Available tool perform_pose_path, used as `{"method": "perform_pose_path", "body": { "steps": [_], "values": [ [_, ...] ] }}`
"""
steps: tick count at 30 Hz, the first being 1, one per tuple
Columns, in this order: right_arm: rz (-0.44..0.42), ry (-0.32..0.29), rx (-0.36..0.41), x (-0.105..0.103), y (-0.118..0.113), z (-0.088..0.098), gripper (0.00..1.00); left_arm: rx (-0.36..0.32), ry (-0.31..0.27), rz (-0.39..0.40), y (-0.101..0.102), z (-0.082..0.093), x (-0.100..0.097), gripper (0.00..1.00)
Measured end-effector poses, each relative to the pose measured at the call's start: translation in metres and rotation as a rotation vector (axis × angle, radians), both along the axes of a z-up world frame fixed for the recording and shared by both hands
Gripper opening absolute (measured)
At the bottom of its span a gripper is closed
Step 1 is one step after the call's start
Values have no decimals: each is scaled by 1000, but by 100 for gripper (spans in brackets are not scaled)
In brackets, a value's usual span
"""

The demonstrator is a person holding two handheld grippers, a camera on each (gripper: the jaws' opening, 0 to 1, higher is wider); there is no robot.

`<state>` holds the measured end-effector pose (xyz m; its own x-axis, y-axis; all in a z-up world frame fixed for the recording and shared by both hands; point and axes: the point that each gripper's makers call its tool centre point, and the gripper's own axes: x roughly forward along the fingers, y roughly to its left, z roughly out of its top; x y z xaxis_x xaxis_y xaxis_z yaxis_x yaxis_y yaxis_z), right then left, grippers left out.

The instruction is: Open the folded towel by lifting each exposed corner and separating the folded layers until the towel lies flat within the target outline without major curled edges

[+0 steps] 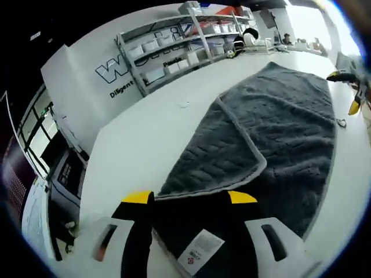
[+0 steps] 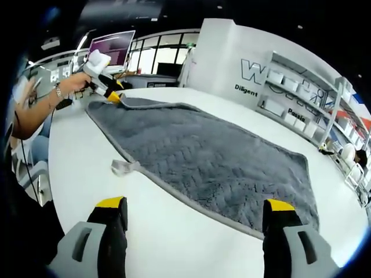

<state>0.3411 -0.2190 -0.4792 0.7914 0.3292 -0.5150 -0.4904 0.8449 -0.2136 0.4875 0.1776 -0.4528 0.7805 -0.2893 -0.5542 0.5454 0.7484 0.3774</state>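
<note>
Nearby, shelving [image 1: 174, 43] beyond towel [image 1: 278, 127].

Towel [image 2: 214, 162]: plush grey cloth, ribbed weave. Table [image 2: 174, 243]: smooth matt white.

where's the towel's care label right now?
In the left gripper view, the white care label sits at the bottom centre between the left gripper jaws, on the near edge of the grey towel, just below the folded-over flap.

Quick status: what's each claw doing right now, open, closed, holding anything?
Left claw: jaws spread wide over the towel edge, gripping nothing; open.
Right claw: jaws wide apart above the table, holding nothing; open.
</note>
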Motion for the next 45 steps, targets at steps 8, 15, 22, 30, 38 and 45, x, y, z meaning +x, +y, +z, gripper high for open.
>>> {"method": "perform_pose_path", "body": {
  "steps": [8, 15, 22, 30, 38, 45],
  "values": [
    [-4, -7, 12, -1, 0, 3, 99, 91, -15, -188, -32, -3, -14, 36],
    [-4, -11, 14, -2, -1, 4, 99, 88, -2, -249, -48, -10, -17, 22],
    [-12, -7, 14, -2, -4, 2, 99, 78, 27, -267, -54, -17, -15, 3],
    [-15, -8, 19, -3, -5, 2, 99, -51, -12, -143, -44, 3, 4, 2],
    [-24, -4, 25, -4, -8, -1, 99, -50, -118, 1, -17, 32, 39, 2],
    [-35, -1, 29, -7, -12, -3, 99, 4, -191, 179, 20, 38, 77, 2]
  ]
}}
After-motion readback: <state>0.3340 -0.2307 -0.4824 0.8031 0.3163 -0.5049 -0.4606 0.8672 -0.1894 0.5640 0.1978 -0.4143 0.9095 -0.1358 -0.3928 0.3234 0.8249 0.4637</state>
